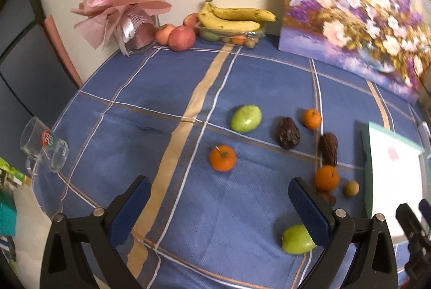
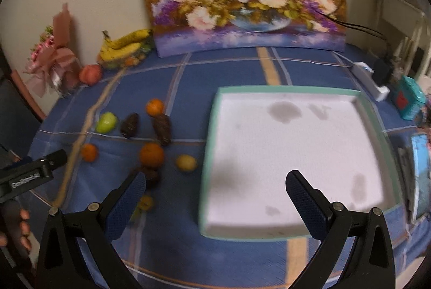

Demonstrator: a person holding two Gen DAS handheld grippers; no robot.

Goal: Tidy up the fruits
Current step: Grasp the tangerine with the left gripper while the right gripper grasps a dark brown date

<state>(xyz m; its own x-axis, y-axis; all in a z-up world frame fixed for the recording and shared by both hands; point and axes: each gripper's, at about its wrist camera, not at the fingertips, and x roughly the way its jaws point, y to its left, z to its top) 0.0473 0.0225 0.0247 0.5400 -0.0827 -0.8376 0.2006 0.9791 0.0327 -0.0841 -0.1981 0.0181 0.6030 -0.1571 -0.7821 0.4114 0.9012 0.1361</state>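
Hovering with both the left gripper [image 1: 218, 204] and right gripper [image 2: 215, 196] wide and empty, I judge the first pick is next: the orange [image 1: 222, 158] just ahead of the left one, then into the tray [image 2: 361, 100].

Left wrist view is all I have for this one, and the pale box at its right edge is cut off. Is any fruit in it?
Observer: None. The right wrist view shows the whole tray: a white lining with only a few dark stains.
Operator: What is the right gripper doing?
Observer: The right gripper has its fingers wide apart over the tray's near side and holds nothing.
Operator: Is there anything past the tray?
Observer: A white power strip and a teal box lie beyond its far right corner.
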